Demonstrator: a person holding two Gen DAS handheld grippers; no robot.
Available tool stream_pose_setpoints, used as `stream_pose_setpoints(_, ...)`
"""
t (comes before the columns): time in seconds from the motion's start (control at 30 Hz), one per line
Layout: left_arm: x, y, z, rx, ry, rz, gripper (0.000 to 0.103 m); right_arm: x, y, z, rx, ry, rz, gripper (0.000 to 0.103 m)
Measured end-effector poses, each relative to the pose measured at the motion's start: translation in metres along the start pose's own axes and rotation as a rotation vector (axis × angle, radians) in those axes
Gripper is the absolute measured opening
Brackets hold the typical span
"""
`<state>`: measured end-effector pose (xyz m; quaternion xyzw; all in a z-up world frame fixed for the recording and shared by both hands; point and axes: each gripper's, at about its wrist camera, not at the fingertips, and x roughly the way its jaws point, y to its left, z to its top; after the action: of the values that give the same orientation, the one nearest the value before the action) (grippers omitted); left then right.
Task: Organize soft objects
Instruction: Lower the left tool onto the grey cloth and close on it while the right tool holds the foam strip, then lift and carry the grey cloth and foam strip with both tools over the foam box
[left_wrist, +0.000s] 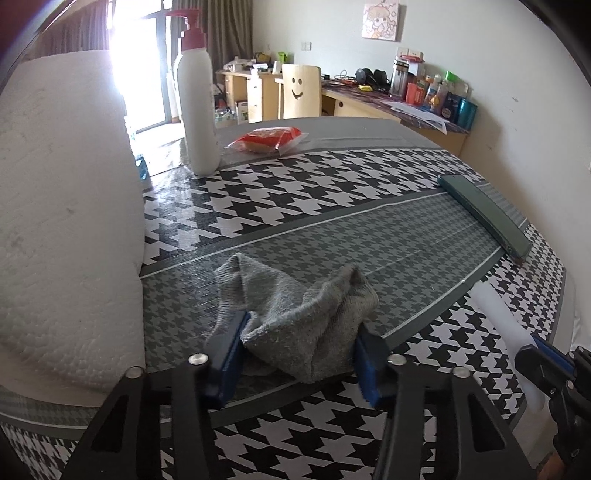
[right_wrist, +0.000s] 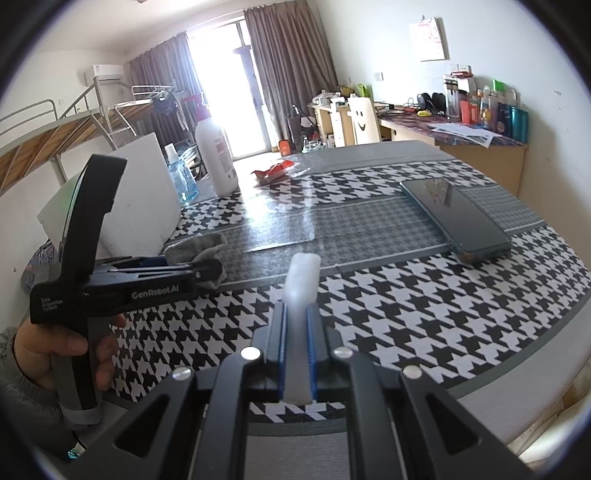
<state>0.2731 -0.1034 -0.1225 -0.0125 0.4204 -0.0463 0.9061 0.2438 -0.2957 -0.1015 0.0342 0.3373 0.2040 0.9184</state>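
- Left wrist view: we see our left gripper (left_wrist: 299, 354) with its two blue pads spread wide, one on each side of a crumpled grey sock (left_wrist: 295, 314) that lies on the houndstooth tablecloth (left_wrist: 332, 192). The pads sit right at the sock's edges; we cannot tell whether they press on it.
- Just to the left of this gripper stands a large white foam block (left_wrist: 62, 221). Ahead and slightly left, well apart, a white pump bottle (left_wrist: 195, 107) stands upright, with a red snack packet (left_wrist: 267, 139) just beside it.
- Ahead to the right lies a dark green phone (left_wrist: 484, 214), flat on the cloth.
- At the far right we see our right gripper (left_wrist: 535, 354) holding a white foam stick (left_wrist: 509, 332).
- Right wrist view: our right gripper (right_wrist: 297, 332) has its pads pressed together on the white foam stick (right_wrist: 301, 284), which juts straight forward above the cloth.
- To the left, our left hand (right_wrist: 66, 347) grips the handle of the left gripper (right_wrist: 210, 267), whose tips sit at the grey sock (right_wrist: 199, 249), in front of the foam block (right_wrist: 144, 195).
- Ahead to the right lies the phone (right_wrist: 458, 218); ahead left stand the pump bottle (right_wrist: 218, 158) and a blue bottle (right_wrist: 181, 177).
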Motion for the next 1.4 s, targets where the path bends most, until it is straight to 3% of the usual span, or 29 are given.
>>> stream_pose_setpoints(0.23, -0.005, 0.006, -0.003, 0.002, -0.003, -0.022, 0.022, -0.001, 0.006, -0.001, -0.014, 0.003, -0.005, 0.012)
stream_pose_setpoints(0.8, -0.047, 0.001, -0.007, 0.029, -0.086, -0.122, 0.021, 0.0, 0.01, 0.012, -0.037, -0.005, 0.015, 0.012)
stream_pose_setpoints(1.2, -0.087, -0.001, -0.001, 0.065, -0.199, -0.104, 0.021, -0.007, 0.019, 0.023, -0.054, -0.044, 0.022, 0.012)
stream_pose_setpoints(1.4, -0.102, 0.001, 0.008, 0.086, -0.251, -0.13, 0.021, -0.011, 0.022, 0.028, -0.037, -0.078, 0.011, 0.012)
